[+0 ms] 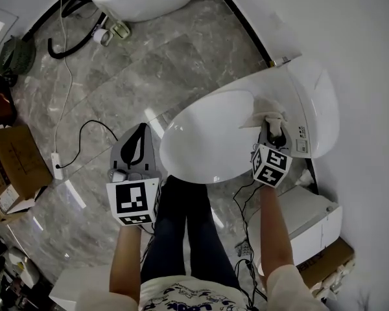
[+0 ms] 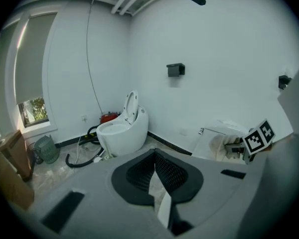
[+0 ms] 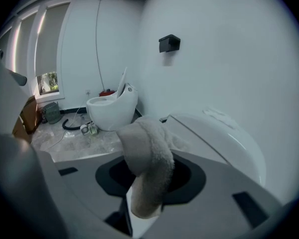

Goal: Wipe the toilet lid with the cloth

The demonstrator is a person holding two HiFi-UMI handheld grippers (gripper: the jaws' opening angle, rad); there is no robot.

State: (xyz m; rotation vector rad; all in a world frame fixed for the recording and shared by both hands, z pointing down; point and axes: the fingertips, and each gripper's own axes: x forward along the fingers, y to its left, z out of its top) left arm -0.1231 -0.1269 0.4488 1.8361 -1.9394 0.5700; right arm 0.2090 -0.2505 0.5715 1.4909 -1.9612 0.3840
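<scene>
Head view: right gripper holding cloth down on the closed toilet lid, at its rear end. Left gripper off to the side over the floor, well apart from the lid.

Left gripper view: fingers pressed together, nothing between.

Right gripper view: fingers pinching the cloth, bunched and draped over the tips; toilet lid just ahead.

Likely mid-wipe: contact made at the back, front expanse probably left to do. No visible wipe trail, so coverage unconfirmed.
</scene>
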